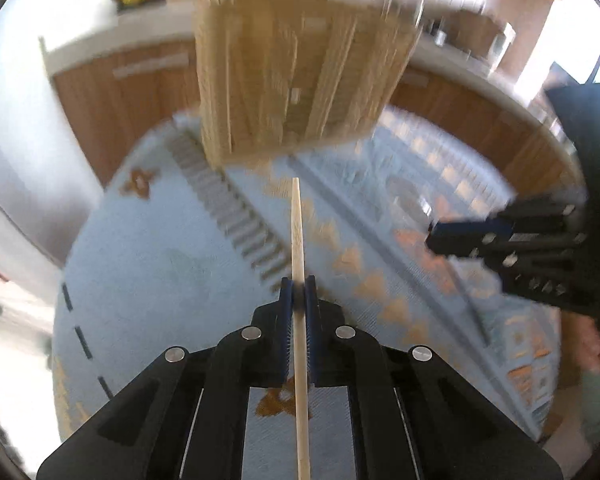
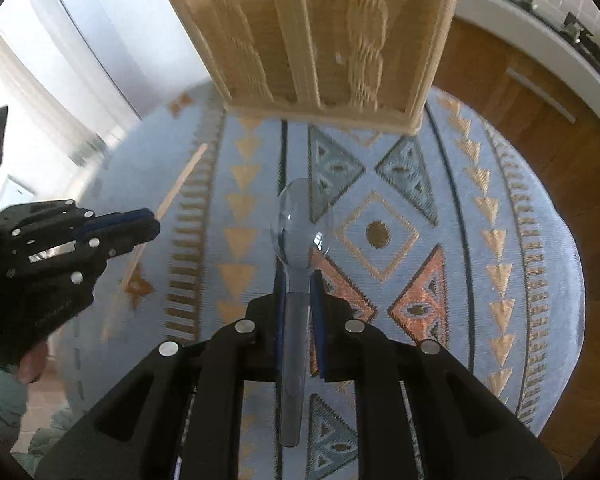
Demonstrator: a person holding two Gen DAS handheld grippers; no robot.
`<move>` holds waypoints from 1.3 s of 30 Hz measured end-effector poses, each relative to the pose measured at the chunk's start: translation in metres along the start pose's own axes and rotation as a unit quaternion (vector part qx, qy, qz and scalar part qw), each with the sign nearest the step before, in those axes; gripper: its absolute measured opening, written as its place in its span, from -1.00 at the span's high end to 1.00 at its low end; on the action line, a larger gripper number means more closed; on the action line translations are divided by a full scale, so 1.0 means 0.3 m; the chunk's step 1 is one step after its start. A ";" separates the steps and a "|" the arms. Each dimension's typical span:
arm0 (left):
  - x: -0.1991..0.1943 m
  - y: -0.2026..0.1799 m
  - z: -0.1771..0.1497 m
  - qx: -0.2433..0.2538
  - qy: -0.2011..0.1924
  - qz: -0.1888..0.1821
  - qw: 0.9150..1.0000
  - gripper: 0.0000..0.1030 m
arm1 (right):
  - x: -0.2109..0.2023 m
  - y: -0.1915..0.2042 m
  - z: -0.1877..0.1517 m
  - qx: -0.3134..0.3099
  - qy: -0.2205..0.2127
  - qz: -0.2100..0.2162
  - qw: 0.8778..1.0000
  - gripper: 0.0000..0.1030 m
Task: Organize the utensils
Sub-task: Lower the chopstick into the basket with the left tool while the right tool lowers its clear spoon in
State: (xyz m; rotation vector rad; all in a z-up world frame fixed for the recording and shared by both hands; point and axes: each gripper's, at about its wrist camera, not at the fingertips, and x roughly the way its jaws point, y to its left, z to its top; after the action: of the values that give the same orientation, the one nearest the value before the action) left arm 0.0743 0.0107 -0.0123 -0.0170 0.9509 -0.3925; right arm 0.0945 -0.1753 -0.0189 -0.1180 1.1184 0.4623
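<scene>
The left gripper (image 1: 299,294) points steeply down, its blue pads (image 1: 286,300) pinched tight on a thin wooden stick (image 1: 298,240) running toward 12 o'clock. The right gripper (image 2: 299,286) also tilts downward, its jaws closed on a clear plastic spoon (image 2: 300,216), bowl toward 12 o'clock. In the left wrist view, the right gripper sits at 3 o'clock; a hand (image 1: 592,344) grips its body.

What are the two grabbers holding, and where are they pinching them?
The left gripper pinches a thin pale wooden stick partway along its length. The right gripper pinches a clear plastic spoon on the handle, just behind the bowl.
</scene>
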 end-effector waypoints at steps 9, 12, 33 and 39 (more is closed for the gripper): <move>-0.339 -0.060 0.126 -0.016 -0.252 -0.007 0.968 0.93 | -0.359 0.005 0.131 0.013 -0.205 0.034 0.978 0.80; -0.399 -0.059 0.214 -0.033 -0.307 -0.020 0.951 0.93 | -0.432 0.027 0.225 0.015 -0.276 0.033 0.960 0.80; -0.257 -0.024 0.468 -0.067 -0.483 0.070 0.870 0.93 | -0.299 0.021 0.484 0.062 -0.434 -0.044 0.898 0.81; -0.158 0.005 0.449 -0.073 -0.475 0.101 0.871 0.93 | -0.233 0.004 0.485 0.070 -0.436 -0.072 0.894 0.81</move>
State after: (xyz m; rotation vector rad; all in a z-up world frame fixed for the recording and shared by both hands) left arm 0.1576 0.0069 0.1037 -0.2284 -0.0049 -0.0774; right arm 0.1911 -0.1486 0.1075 0.1293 0.2479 0.2467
